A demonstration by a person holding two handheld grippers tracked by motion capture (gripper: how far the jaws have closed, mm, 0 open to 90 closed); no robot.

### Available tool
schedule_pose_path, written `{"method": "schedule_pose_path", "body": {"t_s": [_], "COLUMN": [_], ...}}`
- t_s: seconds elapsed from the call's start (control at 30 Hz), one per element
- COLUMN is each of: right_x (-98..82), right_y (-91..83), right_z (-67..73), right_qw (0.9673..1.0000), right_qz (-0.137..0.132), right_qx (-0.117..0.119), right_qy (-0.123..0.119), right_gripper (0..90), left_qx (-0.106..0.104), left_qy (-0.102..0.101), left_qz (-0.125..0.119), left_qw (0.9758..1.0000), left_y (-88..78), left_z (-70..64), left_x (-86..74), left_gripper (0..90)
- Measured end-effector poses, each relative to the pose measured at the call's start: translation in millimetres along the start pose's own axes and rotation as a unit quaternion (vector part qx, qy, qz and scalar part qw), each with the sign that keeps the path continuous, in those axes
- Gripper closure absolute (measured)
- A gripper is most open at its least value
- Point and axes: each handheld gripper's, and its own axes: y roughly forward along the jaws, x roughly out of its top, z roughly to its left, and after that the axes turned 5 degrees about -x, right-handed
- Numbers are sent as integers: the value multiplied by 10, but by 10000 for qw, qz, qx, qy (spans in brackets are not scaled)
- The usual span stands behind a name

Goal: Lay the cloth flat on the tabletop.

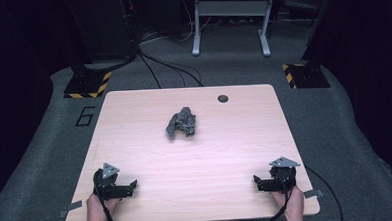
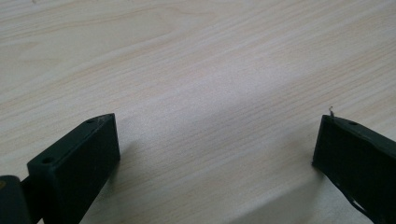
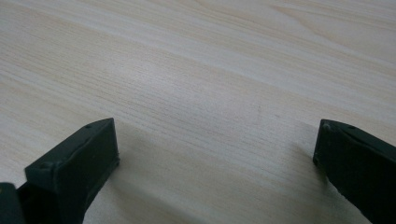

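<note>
At the bottom of the high view, the left claw (image 1: 130,187) and right claw (image 1: 259,183) rest on the desk (image 1: 235,139), each with jaws spread wide and empty. Nothing looks begun; everything remains. Mid-frame, well apart from both, lies a crumpled dark grey cloth (image 1: 181,124). Each gripper view gives close wood grain between its jaws; the high view adds the cloth.

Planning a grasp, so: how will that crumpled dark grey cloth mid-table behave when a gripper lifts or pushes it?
The cloth lies bunched in soft folds, so it is probably floppy and will drape when lifted. It looks light. Pushed across the smooth wooden table, it would likely slide and bunch, not roll.
</note>
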Motion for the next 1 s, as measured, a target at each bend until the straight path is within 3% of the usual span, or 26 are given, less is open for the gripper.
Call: {"method": "schedule_pose_path", "body": {"t_s": [0.1, 0.23, 0.37, 0.6, 1.0], "right_x": [8, 20, 26, 18, 18], "right_y": [7, 18, 24, 19, 21], "right_z": [-5, -16, -17, -16, -17], "right_qw": [10000, 10000, 10000, 10000, 10000], "right_qz": [6, 5, 9, -6, -12], "right_qx": [1, 33, 16, -12, 2], "right_qy": [17, -13, -6, -5, 11], "right_gripper": [0, 0, 0, 0, 0], "left_qx": [-41, 89, 22, 155, -227], "left_qy": [27, -87, -31, -91, -11], "left_qz": [50, -21, 50, -121, -131], "left_qw": [10000, 9999, 10000, 9998, 9997], "left_y": [0, 16, -5, -8, 27], "left_z": [2, -22, -7, -20, -30], "left_x": [12, 11, 7, 0, 345], "left_gripper": [2, 2, 2, 17, 13]}}
